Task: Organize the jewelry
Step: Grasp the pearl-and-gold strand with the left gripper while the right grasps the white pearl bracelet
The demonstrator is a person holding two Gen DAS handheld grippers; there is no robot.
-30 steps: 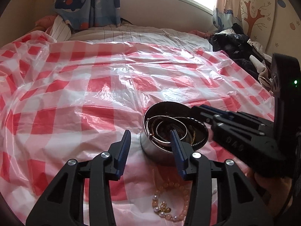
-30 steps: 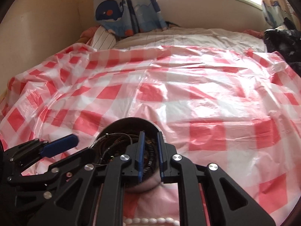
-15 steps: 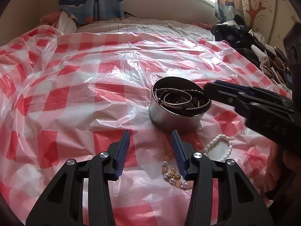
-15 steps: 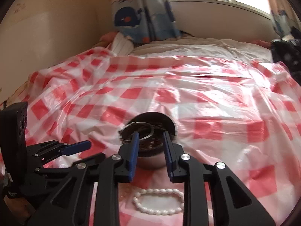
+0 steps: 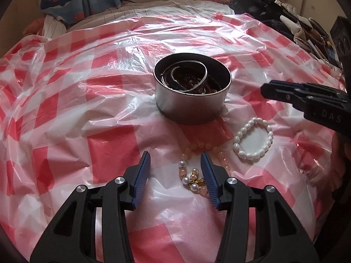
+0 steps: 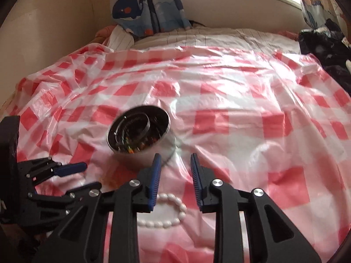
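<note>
Pink-beaded bracelet [image 5: 198,164] lying partly between the left gripper [image 5: 175,160]'s open, empty jaws; white pearl bracelet [image 6: 166,210] beneath right gripper [image 6: 175,160], jaws just opened, empty.

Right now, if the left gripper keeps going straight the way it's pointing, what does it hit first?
Most likely the pink and pearl bead bracelet, lying on the checked plastic sheet between the open left gripper fingers; depth is uncertain.

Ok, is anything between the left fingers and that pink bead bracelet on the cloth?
Nothing visible. The left gripper stands open over the pink bead bracelet, part of it already between the fingers. The white pearl bracelet and tin lie clear of it.
</note>
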